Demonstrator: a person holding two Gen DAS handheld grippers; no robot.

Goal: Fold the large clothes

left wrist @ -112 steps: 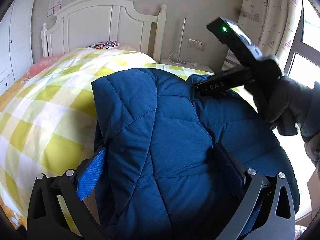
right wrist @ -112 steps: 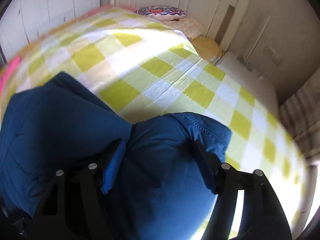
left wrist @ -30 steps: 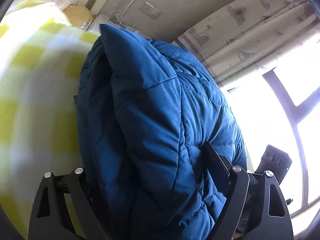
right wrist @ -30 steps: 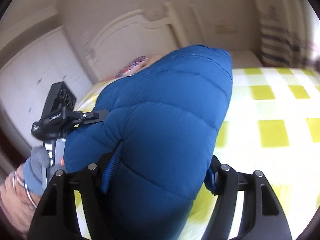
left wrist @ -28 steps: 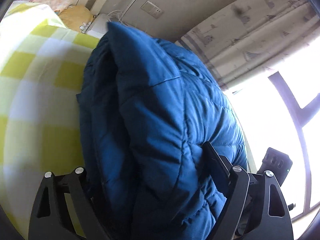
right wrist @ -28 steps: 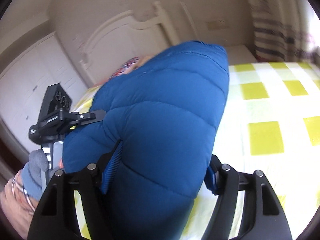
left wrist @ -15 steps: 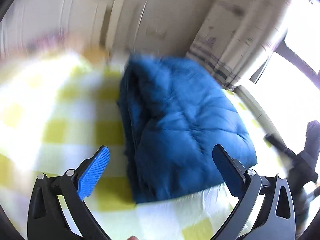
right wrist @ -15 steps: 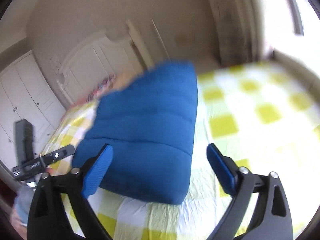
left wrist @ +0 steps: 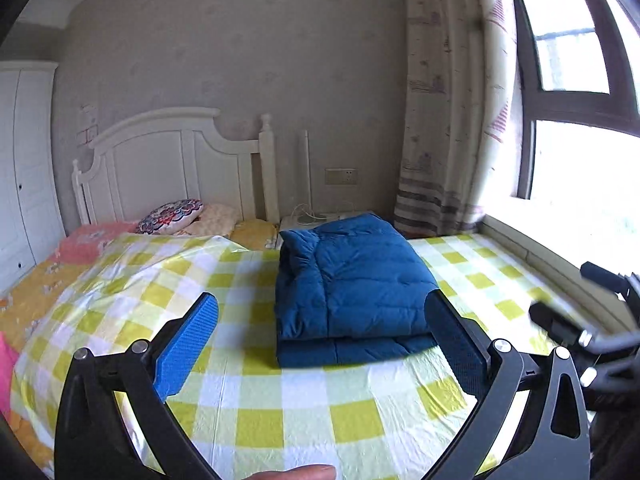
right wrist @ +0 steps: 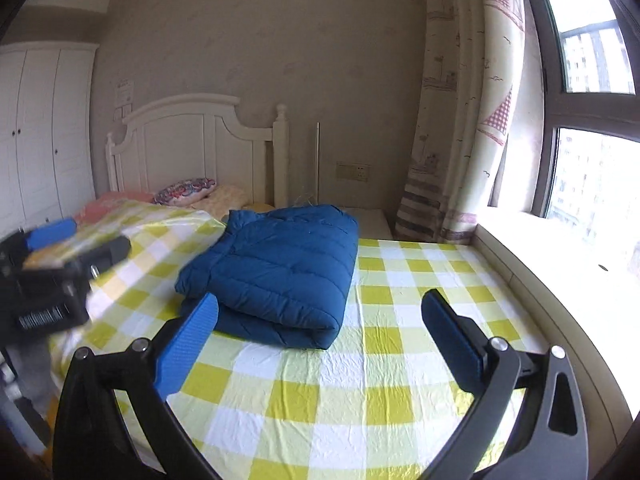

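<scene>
A blue quilted jacket (left wrist: 352, 284) lies folded into a thick rectangle on the yellow-checked bedsheet (left wrist: 304, 408); it also shows in the right wrist view (right wrist: 280, 268). My left gripper (left wrist: 320, 336) is open and empty, held back from the jacket above the sheet. My right gripper (right wrist: 320, 332) is open and empty, also back from the jacket. The right gripper's body shows at the right edge of the left wrist view (left wrist: 568, 328). The left gripper shows blurred at the left of the right wrist view (right wrist: 60, 268).
A white headboard (left wrist: 172, 164) and pillows (left wrist: 172, 216) stand at the far end of the bed. A bedside table (right wrist: 368, 218), a curtain (right wrist: 452, 120) and a window ledge (right wrist: 560, 248) lie to the right. A white wardrobe (right wrist: 44, 128) is on the left.
Both grippers let go of the jacket, opened and pulled back from it. The folded jacket now lies on the bed by itself.
</scene>
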